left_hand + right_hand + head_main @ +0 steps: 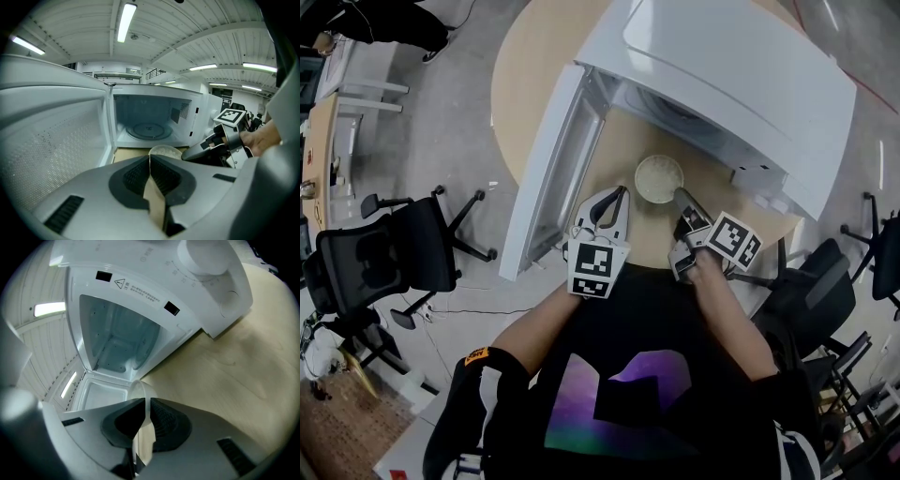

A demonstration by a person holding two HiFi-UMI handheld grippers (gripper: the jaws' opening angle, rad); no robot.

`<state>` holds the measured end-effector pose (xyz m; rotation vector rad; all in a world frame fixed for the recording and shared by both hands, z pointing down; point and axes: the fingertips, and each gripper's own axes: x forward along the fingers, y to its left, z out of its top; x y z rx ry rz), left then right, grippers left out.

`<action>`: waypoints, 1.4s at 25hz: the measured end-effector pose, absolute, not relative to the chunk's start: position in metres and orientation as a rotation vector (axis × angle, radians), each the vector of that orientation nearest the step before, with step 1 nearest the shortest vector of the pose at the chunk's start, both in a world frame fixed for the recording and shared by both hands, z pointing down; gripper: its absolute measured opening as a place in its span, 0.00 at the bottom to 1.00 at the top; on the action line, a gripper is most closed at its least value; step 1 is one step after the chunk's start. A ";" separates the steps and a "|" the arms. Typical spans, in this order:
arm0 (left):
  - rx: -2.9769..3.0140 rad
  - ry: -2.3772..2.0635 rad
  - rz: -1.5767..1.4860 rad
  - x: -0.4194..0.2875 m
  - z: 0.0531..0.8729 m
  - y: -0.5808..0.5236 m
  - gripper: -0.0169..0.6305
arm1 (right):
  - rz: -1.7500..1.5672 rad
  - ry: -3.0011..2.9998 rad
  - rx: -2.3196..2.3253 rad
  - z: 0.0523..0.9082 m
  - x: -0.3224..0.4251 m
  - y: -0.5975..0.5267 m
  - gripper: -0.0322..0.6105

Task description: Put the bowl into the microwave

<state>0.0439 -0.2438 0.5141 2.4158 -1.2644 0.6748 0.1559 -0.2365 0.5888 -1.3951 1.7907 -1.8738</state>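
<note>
A pale round bowl (659, 178) stands on the wooden table (534, 66) just in front of the open white microwave (722, 75). My right gripper (682, 196) is shut on the bowl's near right rim; in the right gripper view the thin rim (138, 391) runs between the jaws (143, 405). My left gripper (618, 196) hovers left of the bowl, shut and holding nothing (150, 159). From it I see the bowl (165, 151), the right gripper (190, 153), and the glass turntable (149, 130) inside the empty cavity.
The microwave door (548, 169) is swung wide open to the left, alongside my left gripper. Black office chairs (403, 253) stand on the floor at left, another chair (811, 281) at right. The table's near edge lies under my grippers.
</note>
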 end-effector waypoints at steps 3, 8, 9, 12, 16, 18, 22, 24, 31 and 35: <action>2.412 -1.270 0.665 0.042 0.513 -0.244 0.10 | -1.828 1.771 -1.376 0.574 0.156 -0.248 0.12; 2.409 -1.274 0.651 0.040 0.509 -0.244 0.10 | -1.765 1.730 -1.346 0.555 0.155 -0.264 0.12; 2.408 -1.275 0.646 0.040 0.508 -0.244 0.10 | -1.749 1.731 -1.340 0.552 0.155 -0.268 0.12; 2.403 -1.282 0.628 0.038 0.505 -0.247 0.10 | -1.712 1.724 -1.333 0.544 0.154 -0.280 0.12; 2.404 -1.290 0.594 0.039 0.497 -0.253 0.10 | -1.685 1.665 -1.332 0.538 0.152 -0.295 0.12; 2.406 -1.294 0.579 0.041 0.493 -0.257 0.10 | -1.663 1.651 -1.330 0.534 0.151 -0.303 0.12; 2.412 -1.298 0.551 0.046 0.486 -0.267 0.10 | -1.631 1.612 -1.335 0.530 0.150 -0.319 0.12; 2.415 -1.300 0.544 0.048 0.484 -0.273 0.10 | -1.617 1.586 -1.341 0.531 0.151 -0.328 0.12; 2.414 -1.301 0.529 0.055 0.480 -0.291 0.10 | -1.569 1.501 -1.382 0.537 0.160 -0.354 0.12; 2.412 -1.303 0.525 0.058 0.477 -0.301 0.10 | -1.544 1.453 -1.401 0.541 0.166 -0.366 0.12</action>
